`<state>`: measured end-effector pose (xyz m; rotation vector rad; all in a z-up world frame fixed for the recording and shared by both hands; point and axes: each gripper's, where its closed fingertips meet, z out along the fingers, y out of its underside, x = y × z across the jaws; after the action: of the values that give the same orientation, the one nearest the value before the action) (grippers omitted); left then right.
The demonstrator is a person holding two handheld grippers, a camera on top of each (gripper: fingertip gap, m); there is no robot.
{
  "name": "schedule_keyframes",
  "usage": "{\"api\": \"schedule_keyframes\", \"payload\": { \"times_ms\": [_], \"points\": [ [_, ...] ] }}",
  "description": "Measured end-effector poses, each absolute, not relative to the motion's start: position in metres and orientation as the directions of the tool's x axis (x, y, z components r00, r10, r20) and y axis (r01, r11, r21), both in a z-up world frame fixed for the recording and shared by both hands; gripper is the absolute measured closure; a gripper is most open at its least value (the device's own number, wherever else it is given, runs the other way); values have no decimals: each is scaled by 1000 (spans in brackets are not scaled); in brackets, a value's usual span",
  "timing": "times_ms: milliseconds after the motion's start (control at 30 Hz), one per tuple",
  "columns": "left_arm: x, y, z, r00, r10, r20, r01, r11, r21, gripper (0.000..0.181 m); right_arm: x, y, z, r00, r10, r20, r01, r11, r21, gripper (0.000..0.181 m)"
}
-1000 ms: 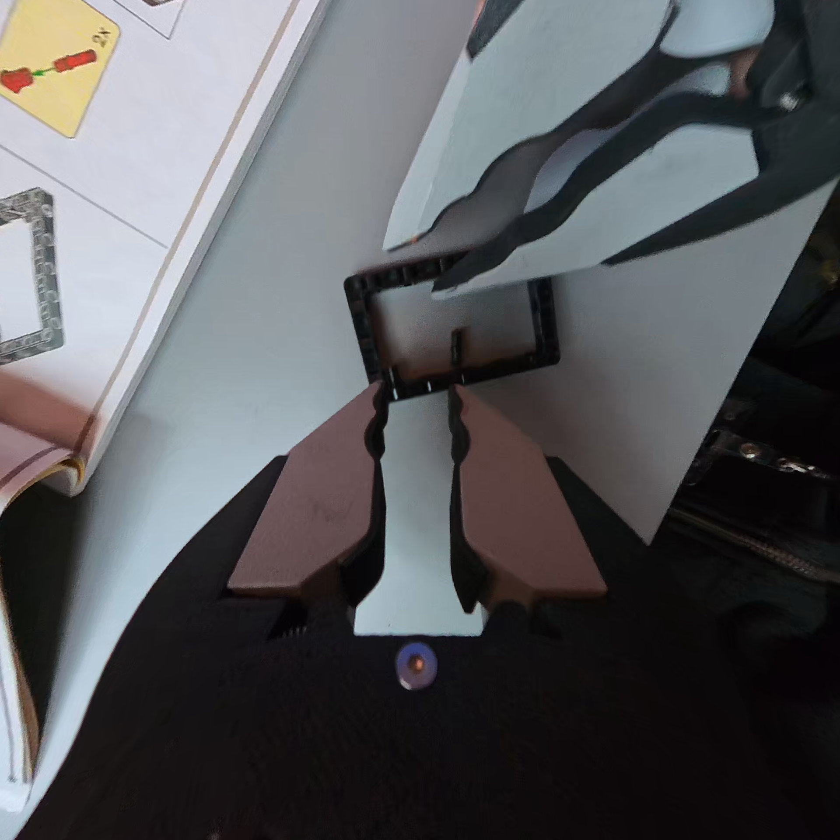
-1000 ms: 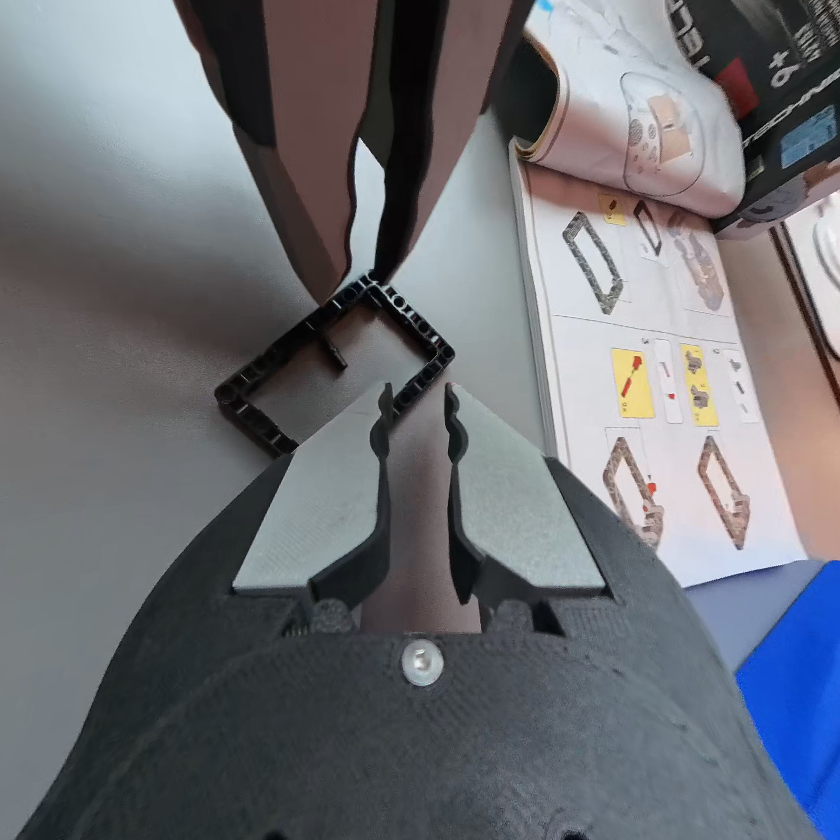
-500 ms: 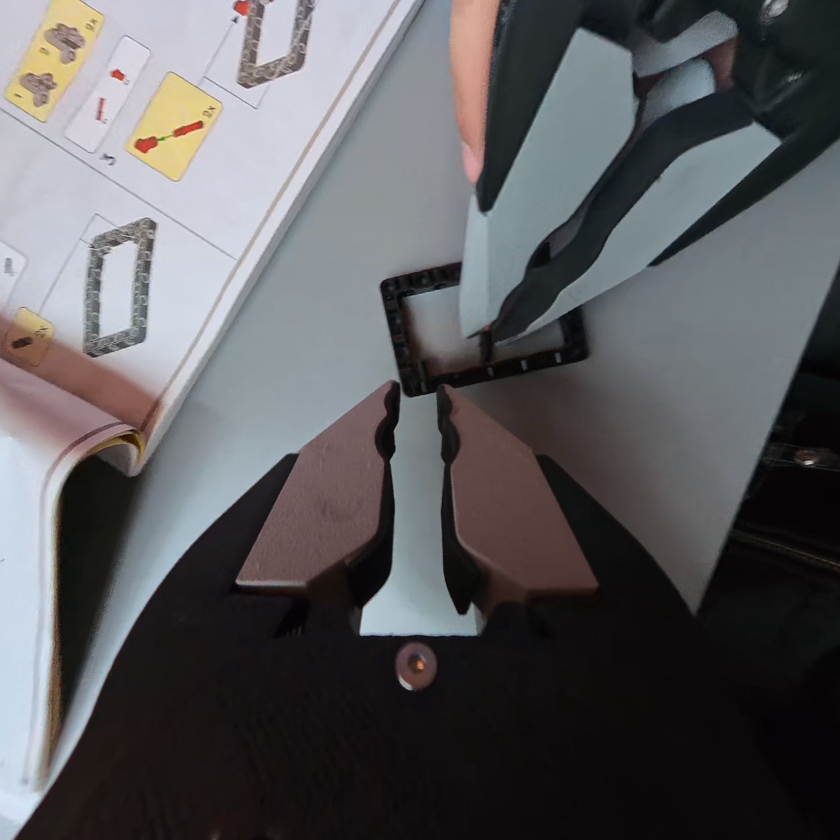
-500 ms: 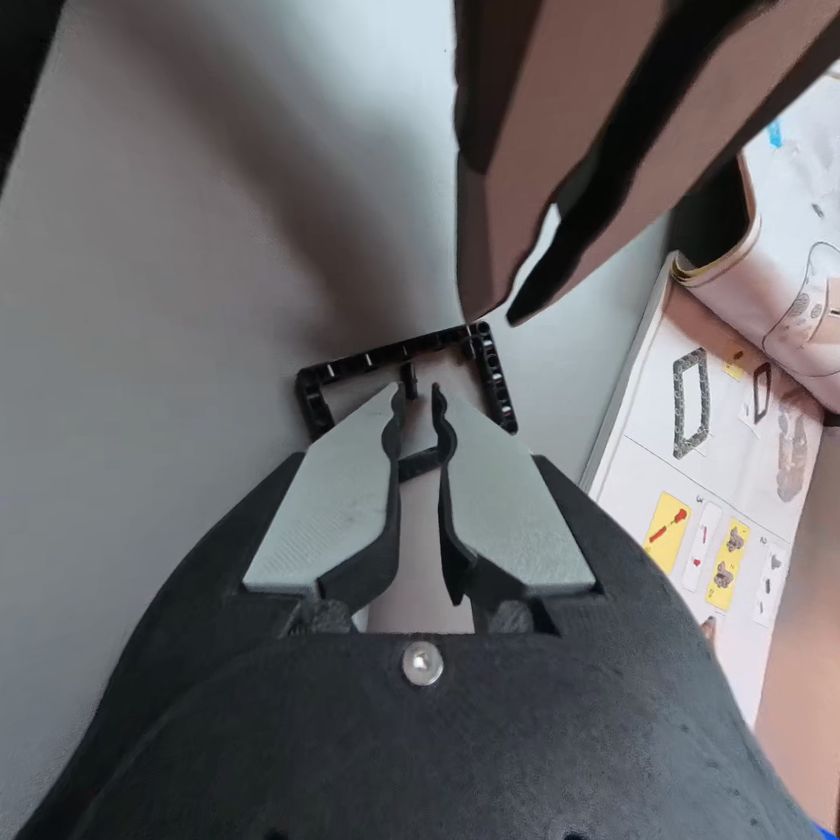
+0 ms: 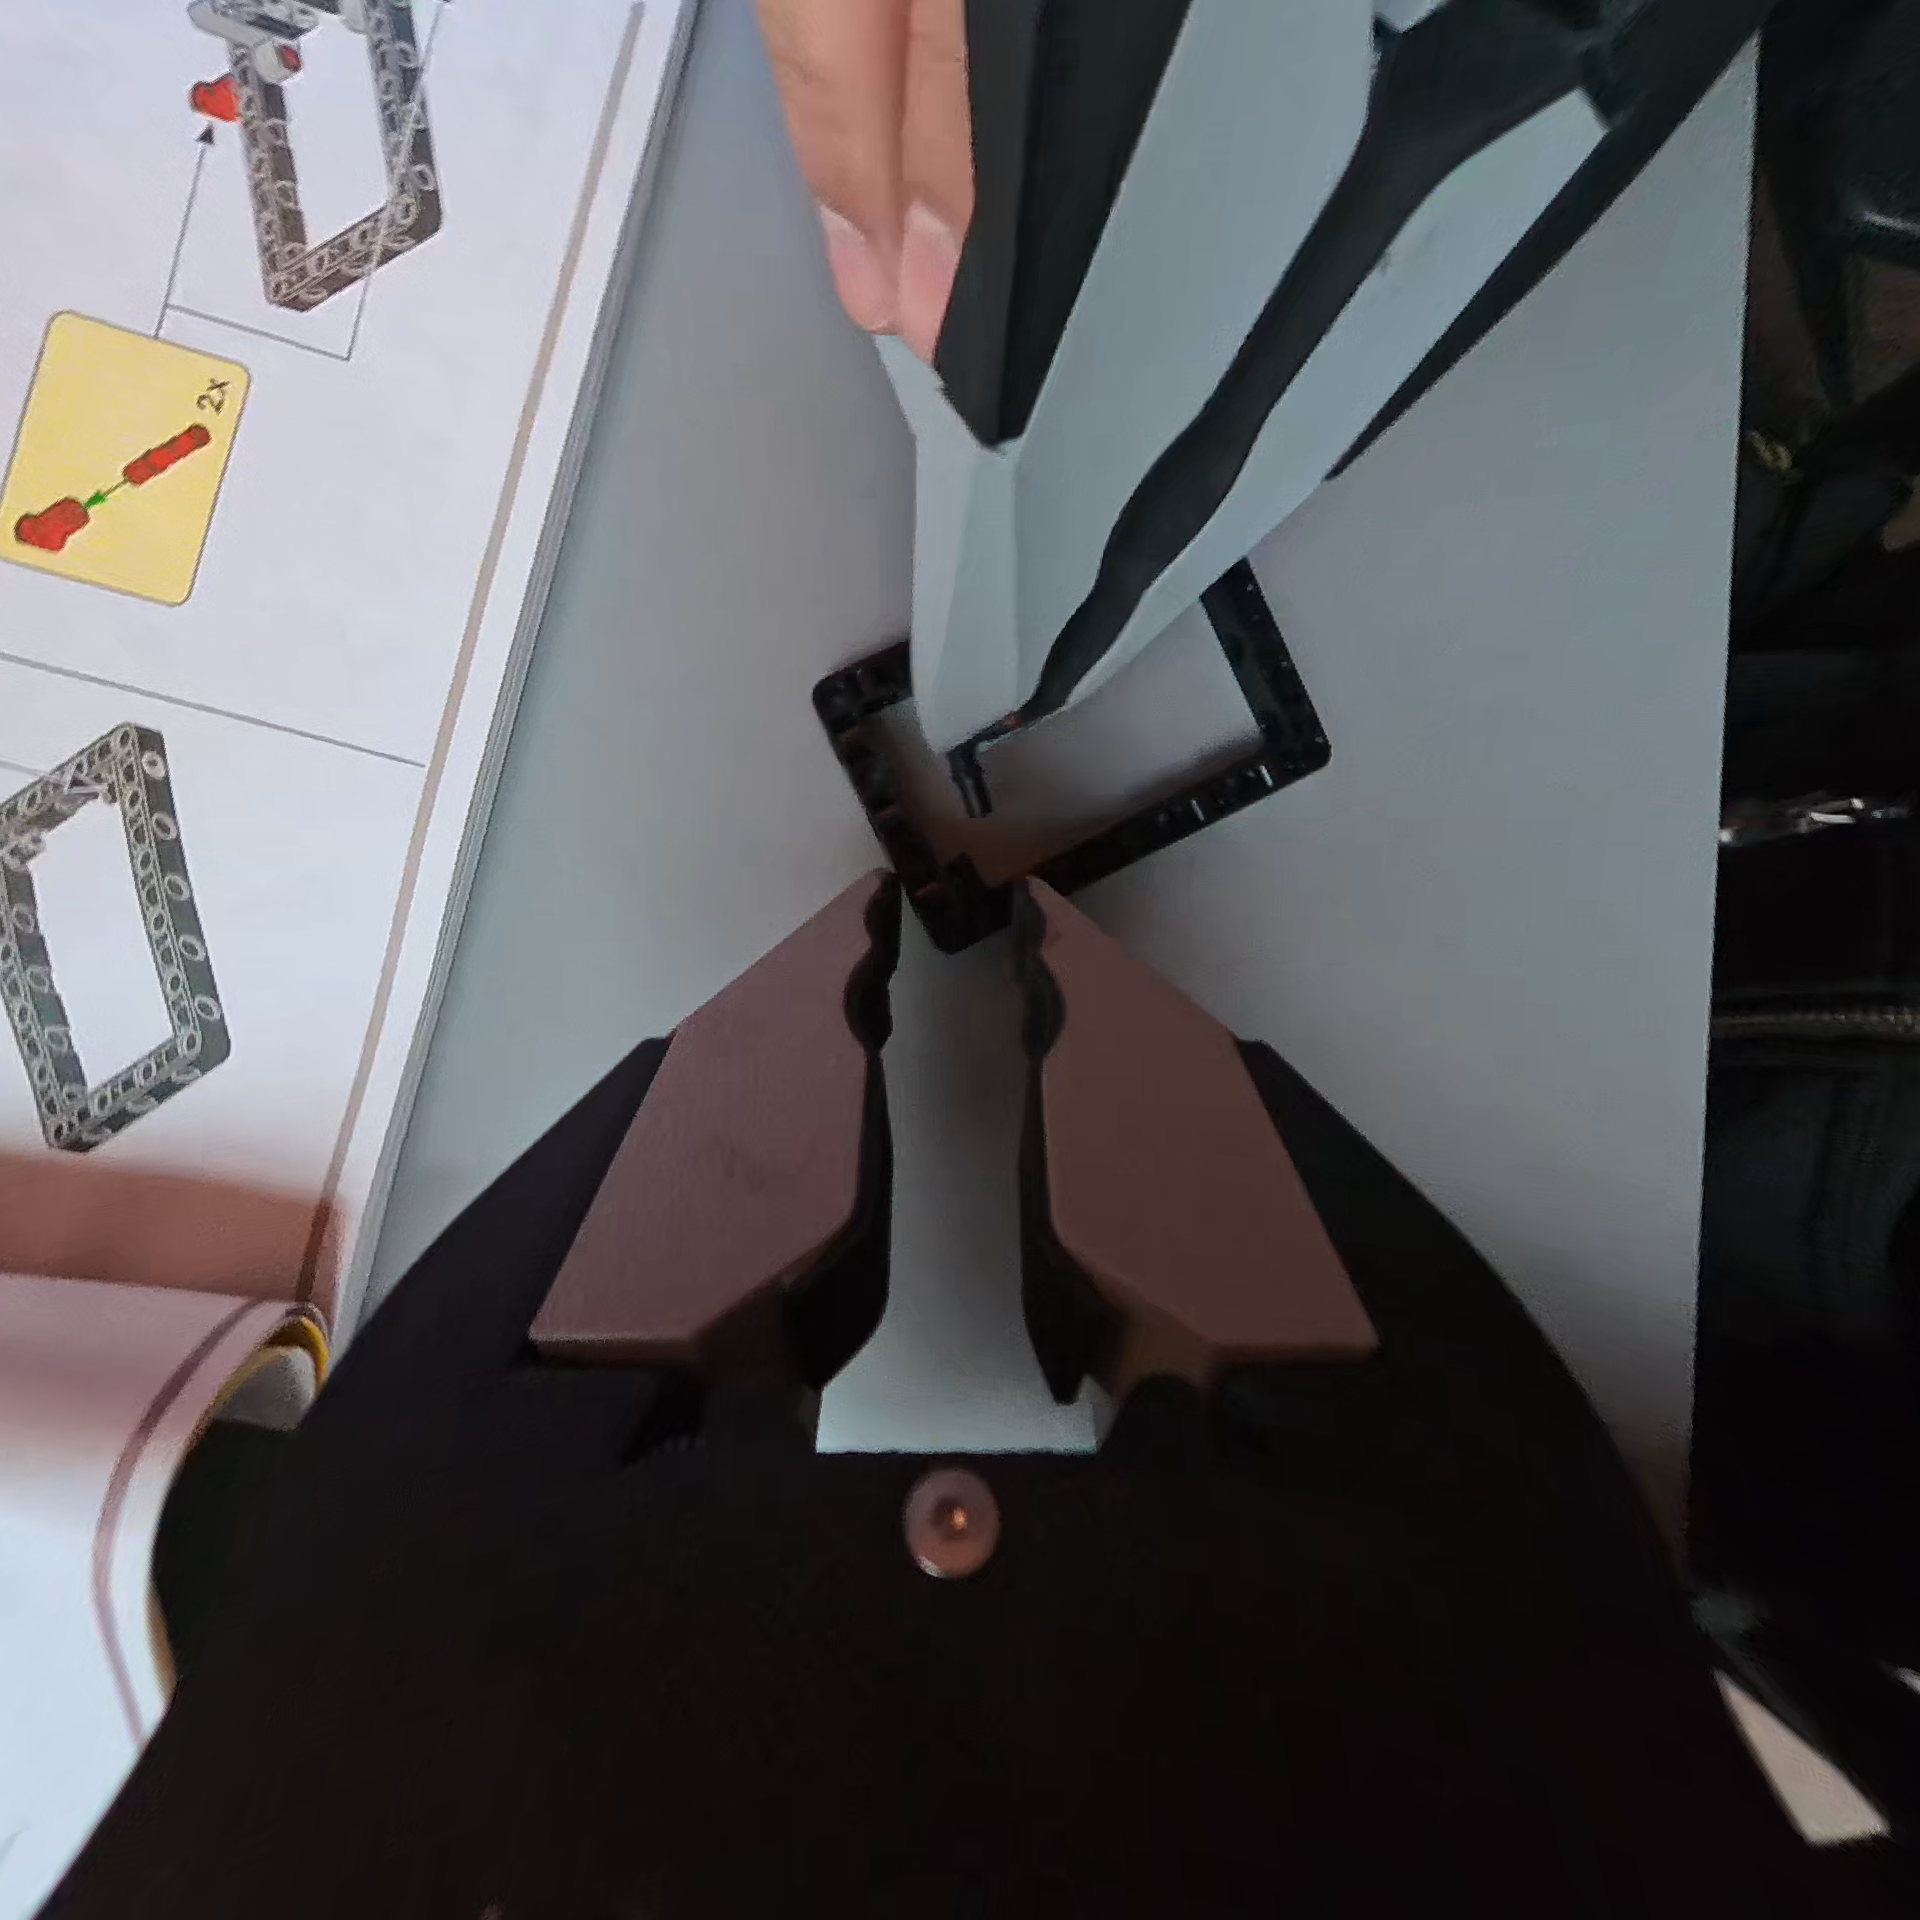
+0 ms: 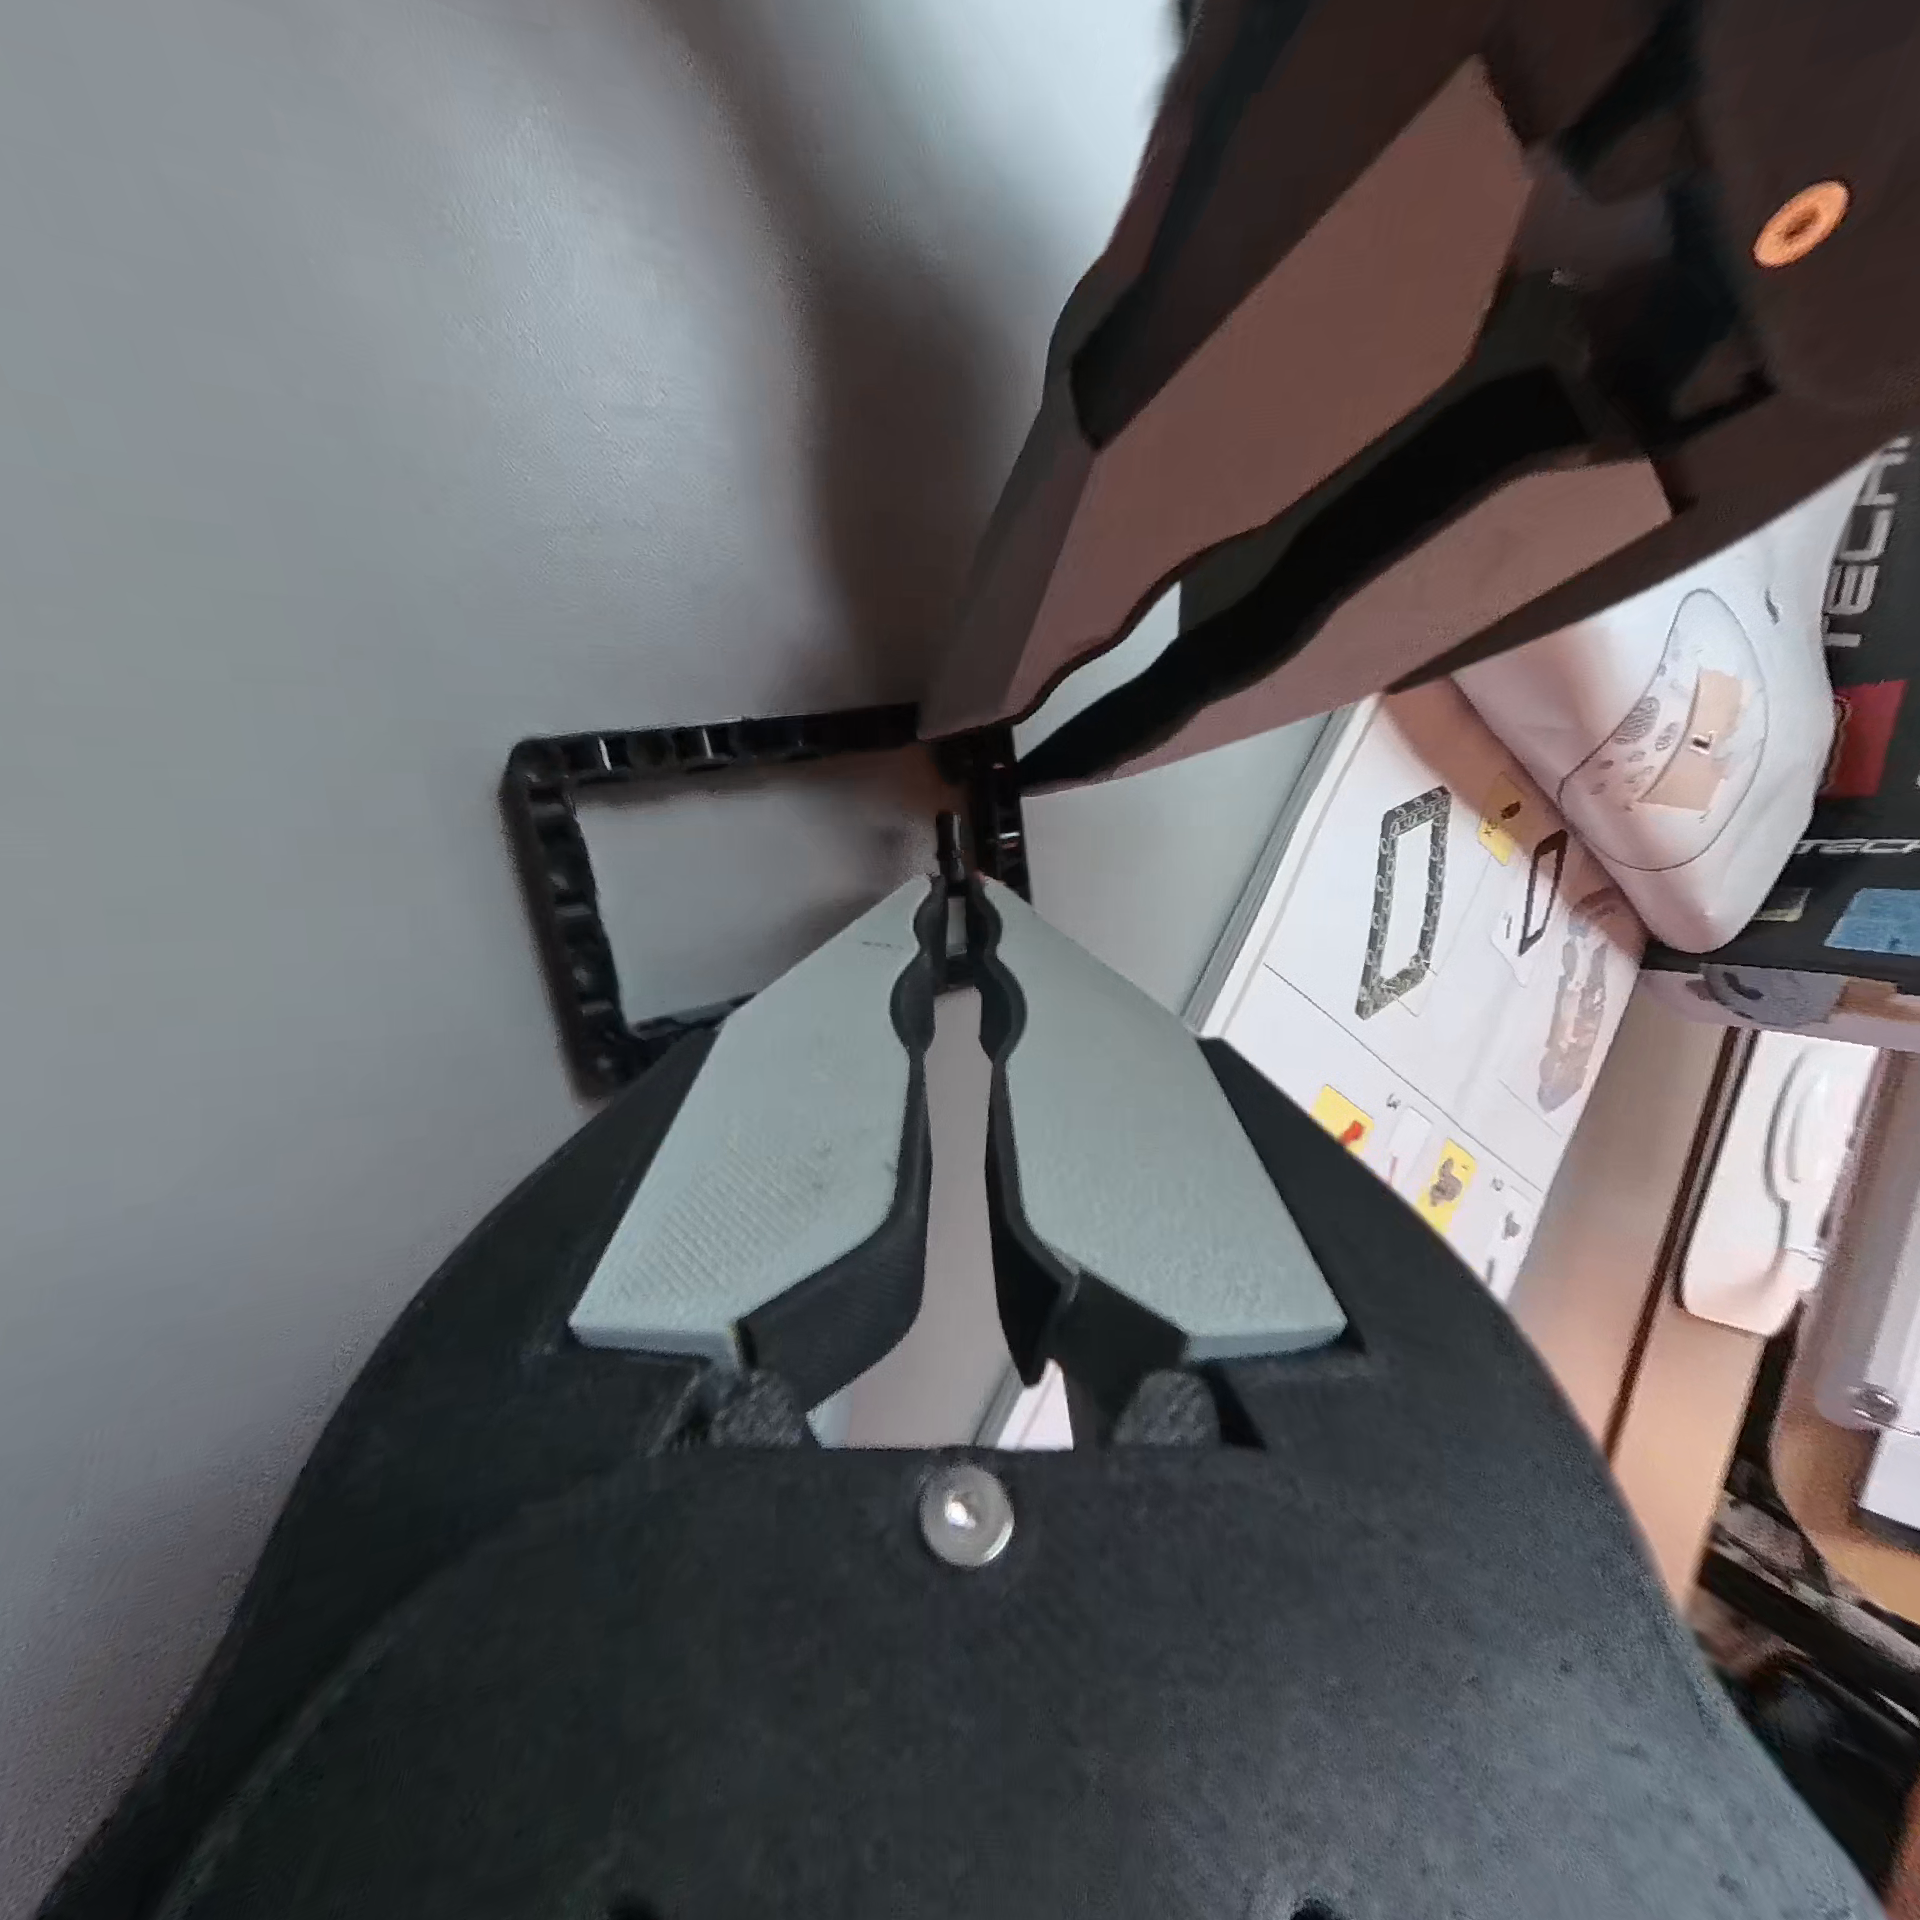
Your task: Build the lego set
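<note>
A black rectangular lego frame (image 5: 1270, 686) lies flat on the white table (image 5: 727, 623). It also shows in the right wrist view (image 6: 540, 862). My left gripper (image 5: 956, 888), with brown fingers, has its tips on either side of the frame's near corner and looks shut on it; it also shows in the right wrist view (image 6: 982, 753). My right gripper (image 6: 956, 904), with grey fingers, is shut on a small black pin (image 6: 948, 842). It holds the pin (image 5: 968, 781) inside the frame opening, close to that corner. The right gripper (image 5: 1023, 712) comes down from the top of the left wrist view.
An open instruction booklet (image 5: 312, 520) lies left of the frame, and also shows in the right wrist view (image 6: 1403, 987). A person's fingers (image 5: 894, 156) hold the right gripper. The table edge (image 5: 1714, 935) runs close on the right, with dark bags beyond. A box (image 6: 1870, 644) stands behind the booklet. Only a small space, under 4 cm, lies between the two pairs of fingers.
The right gripper closed on the pin and carried it toward the frame's corner. The left gripper moved in and took the corner between its tips. The frame has turned.
</note>
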<state>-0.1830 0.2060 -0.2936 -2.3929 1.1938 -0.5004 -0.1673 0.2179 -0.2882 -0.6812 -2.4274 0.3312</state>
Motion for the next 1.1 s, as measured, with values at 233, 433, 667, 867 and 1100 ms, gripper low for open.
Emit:
{"api": "schedule_keyframes", "payload": {
  "times_ms": [233,433,667,867,1100],
  "points": [
    [-188,210,-294,487,-865,119,-742,-482,-465,162,-172,223,-296,-674,550,493,436,835,-336,181],
    [-181,210,-291,502,-864,44,-740,-455,-496,167,-176,228,-295,-631,570,527,435,822,-368,177],
    [-183,213,-288,518,-855,22,-741,-461,-487,169,-172,233,-291,-601,612,514,455,791,-409,168],
    [-176,220,-286,598,-801,-12,-703,-517,-488,175,-170,236,-291,-576,679,455,491,733,-470,164],
    [-173,231,-299,668,-731,-139,-704,-561,-436,172,-167,246,-282,-478,823,308,527,549,-649,155]
  ]
}}
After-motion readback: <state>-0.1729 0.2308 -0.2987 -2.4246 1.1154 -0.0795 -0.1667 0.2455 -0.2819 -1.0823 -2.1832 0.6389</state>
